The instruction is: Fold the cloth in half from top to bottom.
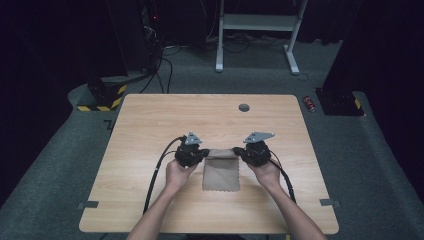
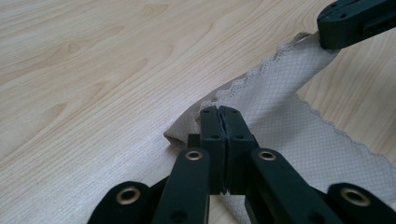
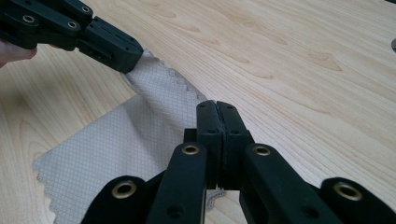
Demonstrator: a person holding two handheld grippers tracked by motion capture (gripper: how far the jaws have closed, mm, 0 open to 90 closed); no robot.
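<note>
Forearms rest over pale wooden table; grey carpet around.

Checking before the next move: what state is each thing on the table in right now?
Beige square-weave cloth: far edge lifted and folded toward the person, rest flat on the table.
Left tongs: shut on the cloth's far-left corner.
Right tongs: shut on the cloth's far-right corner.
Light wooden table: bare apart from the cloth.
</note>
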